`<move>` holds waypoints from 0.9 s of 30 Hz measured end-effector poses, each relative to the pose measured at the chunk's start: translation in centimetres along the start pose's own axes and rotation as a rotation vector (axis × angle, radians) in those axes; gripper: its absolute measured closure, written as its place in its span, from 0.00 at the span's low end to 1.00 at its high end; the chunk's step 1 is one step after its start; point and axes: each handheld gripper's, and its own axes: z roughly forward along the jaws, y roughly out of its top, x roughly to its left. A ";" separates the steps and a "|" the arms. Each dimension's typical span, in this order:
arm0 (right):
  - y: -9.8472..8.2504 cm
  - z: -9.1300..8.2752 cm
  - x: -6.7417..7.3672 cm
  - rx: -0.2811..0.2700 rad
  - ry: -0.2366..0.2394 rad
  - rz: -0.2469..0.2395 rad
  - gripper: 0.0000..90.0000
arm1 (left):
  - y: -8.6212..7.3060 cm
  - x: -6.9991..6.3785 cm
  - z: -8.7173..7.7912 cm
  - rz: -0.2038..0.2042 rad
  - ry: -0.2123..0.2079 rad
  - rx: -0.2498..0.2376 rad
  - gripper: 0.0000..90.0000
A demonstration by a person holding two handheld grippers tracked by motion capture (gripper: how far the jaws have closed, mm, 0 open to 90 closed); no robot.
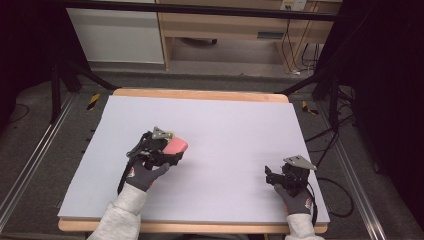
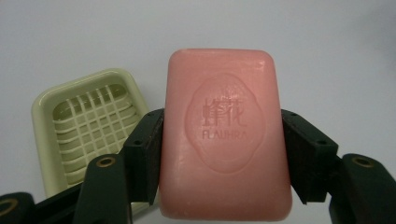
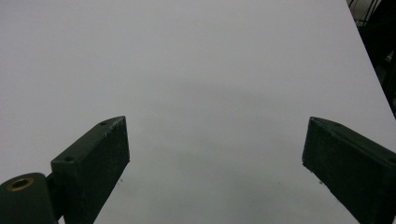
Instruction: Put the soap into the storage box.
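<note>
We clamp the pink soap bar (image 2: pixel 224 135) in our left gripper (image 1: pixel 167 150) at the counter's (image 1: pixel 225 120) nine o'clock, beside the soap dish (image 2: pixel 84 126), while our right gripper's (image 1: pixel 272 176) fingers (image 3: pixel 93 163) gape empty.

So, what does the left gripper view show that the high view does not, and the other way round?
The left gripper view gives the stamped emblem and letters on the pink soap bar, plus a pale green soap dish with a grid floor lying beside it. The high view gives the right tool, open and empty above the table, the gloved hands, and the floor and furniture beyond. Both show the left tool shut on the soap bar, over the grey surface.
</note>
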 end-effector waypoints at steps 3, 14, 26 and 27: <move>0.0 0.0 0.0 0.000 0.000 0.001 0.09 | 0.0 0.4 -0.1 -0.011 0.008 -0.006 0.42; 0.0 0.0 0.0 0.002 0.001 0.001 0.09 | 0.1 1.6 0.0 -0.031 0.030 -0.001 0.42; 0.0 0.1 0.0 0.002 0.001 0.002 0.09 | 0.1 2.7 0.0 -0.054 0.059 -0.005 0.42; 0.0 0.1 0.1 0.001 0.001 0.002 0.09 | 0.1 2.8 0.0 -0.061 0.061 -0.011 0.42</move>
